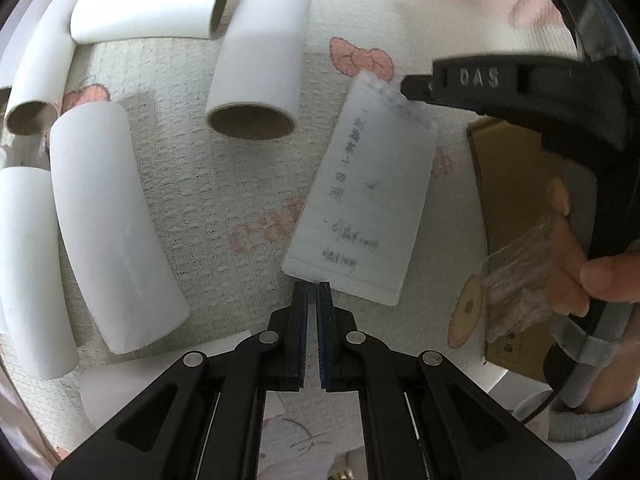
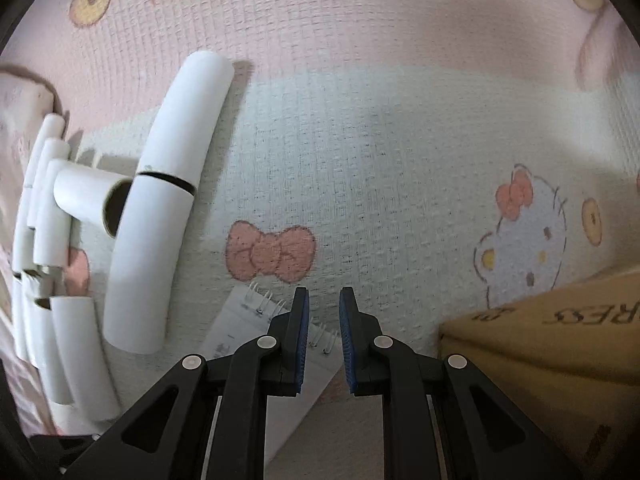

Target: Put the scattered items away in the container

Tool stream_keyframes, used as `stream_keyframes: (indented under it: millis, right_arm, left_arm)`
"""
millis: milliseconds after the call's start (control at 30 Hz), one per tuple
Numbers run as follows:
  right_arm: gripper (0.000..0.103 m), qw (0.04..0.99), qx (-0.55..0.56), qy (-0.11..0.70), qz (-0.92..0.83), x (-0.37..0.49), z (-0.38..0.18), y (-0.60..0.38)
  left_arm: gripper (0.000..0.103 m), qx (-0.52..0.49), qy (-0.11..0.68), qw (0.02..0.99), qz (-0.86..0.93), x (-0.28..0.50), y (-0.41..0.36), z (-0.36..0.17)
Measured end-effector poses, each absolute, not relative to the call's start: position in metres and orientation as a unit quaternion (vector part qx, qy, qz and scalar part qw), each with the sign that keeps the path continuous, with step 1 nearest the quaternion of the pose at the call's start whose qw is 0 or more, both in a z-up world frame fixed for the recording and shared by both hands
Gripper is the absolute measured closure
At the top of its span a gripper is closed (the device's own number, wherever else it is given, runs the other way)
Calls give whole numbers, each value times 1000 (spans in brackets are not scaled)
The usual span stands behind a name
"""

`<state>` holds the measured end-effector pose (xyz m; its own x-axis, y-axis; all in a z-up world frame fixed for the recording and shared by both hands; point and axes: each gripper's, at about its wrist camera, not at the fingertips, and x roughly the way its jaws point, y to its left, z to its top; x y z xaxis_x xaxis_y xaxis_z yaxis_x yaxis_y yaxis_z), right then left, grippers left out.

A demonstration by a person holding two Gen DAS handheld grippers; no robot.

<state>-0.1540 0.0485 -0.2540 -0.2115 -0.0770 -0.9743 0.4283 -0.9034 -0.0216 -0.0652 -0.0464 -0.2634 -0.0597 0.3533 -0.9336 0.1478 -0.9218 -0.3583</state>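
Observation:
A small spiral notepad [image 1: 360, 200] with handwriting lies slanted on the printed cloth. My left gripper [image 1: 316, 286] is shut on the middle of its lower edge. My right gripper [image 1: 406, 88] reaches in from the right and meets the spiral-bound top edge. In the right wrist view the right gripper [image 2: 324, 294] is shut on that edge, with the wire coils of the notepad [image 2: 240, 328] between its blue pads. A brown cardboard box [image 1: 508, 184] stands to the right of the notepad; it also shows as the box [image 2: 540, 344] at the lower right.
Several white cardboard tubes [image 1: 108, 216] lie scattered to the left of the notepad, one tube [image 1: 256, 60] close to its top; the tubes [image 2: 160, 220] crowd the left of the right wrist view. A person's hand [image 1: 580, 272] holds the right gripper in front of the box.

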Motion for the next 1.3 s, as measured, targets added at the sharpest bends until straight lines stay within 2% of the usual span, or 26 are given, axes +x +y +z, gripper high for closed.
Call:
stream_keyframes:
  millis: [133, 300, 500, 767, 1033, 1133, 1200, 1300]
  right_arm:
    - [90, 153, 599, 184, -764, -149, -254, 47]
    - [90, 134, 589, 254, -755, -132, -258, 46]
    - [90, 134, 596, 259, -748, -103, -261, 58]
    - [90, 156, 617, 151, -756, -50, -267, 79]
    - [90, 164, 565, 131, -798, -3, -261, 87]
    - [90, 164, 545, 119, -814, 11, -256, 86]
    - [90, 163, 538, 101, -821, 18, -253, 87]
    - [88, 179, 537, 38, -823, 23, -248, 93]
  left_arm:
    - [99, -680, -196, 64, 704, -70, -53, -263]
    - [101, -661, -166, 26, 731, -78, -65, -255]
    - [101, -649, -155, 17, 745, -86, -87, -256]
    - [101, -645, -162, 38, 746, -93, -95, -253]
    - [95, -643, -156, 59, 747, -89, -102, -247]
    - [89, -640, -136, 65, 753, -81, -107, -239]
    - [81, -635, -122, 67, 760, -79, -103, -235]
    - [72, -627, -122, 77, 765, -78, -105, -230]
